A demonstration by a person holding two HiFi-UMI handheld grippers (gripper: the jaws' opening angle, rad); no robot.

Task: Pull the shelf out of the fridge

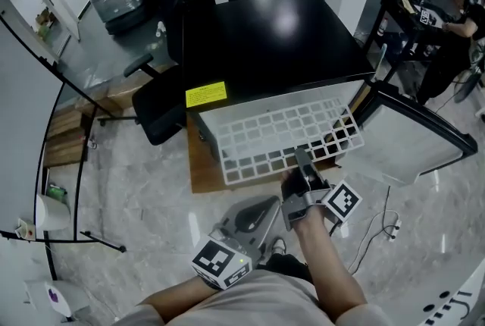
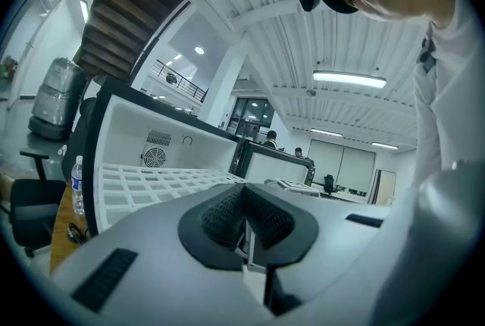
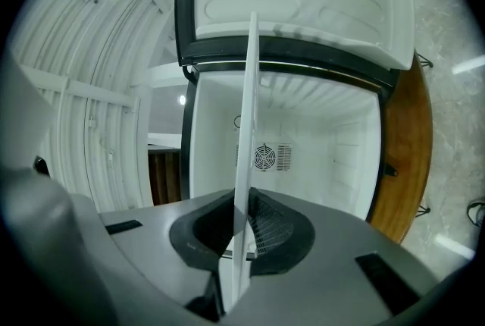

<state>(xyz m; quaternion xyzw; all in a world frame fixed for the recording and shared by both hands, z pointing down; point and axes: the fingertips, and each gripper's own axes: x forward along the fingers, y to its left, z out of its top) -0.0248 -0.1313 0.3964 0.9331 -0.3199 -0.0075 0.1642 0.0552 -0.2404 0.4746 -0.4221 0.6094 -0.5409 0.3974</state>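
Black compact fridge (image 1: 273,44) stands on a wooden board (image 1: 201,169) on the pale marble floor (image 1: 136,203). Its white-lined door (image 1: 413,139) is swung open to the right, and there is a yellow label (image 1: 206,95) on the front top edge. The white plastic grid shelf (image 1: 276,135) sticks well out of the open front, roughly level. Its rear edge runs under the fridge's top edge, and its front edge is toward the person.

The right tool (image 1: 303,160) is clamped on the middle of the shelf's front edge. In the right gripper view the shelf runs edge-on between the two black ribbed pads, which press on both of its faces. Behind it are the white interior and the round fan grille (image 3: 264,158) on the back wall.

The left tool (image 1: 261,211) is held low near the person's body, well apart from the shelf and below its front edge. Its jaws are pressed together with nothing between them. A black office chair (image 1: 163,108) stands just left of the fridge, and a clear water bottle (image 2: 78,184) stands on that side too.
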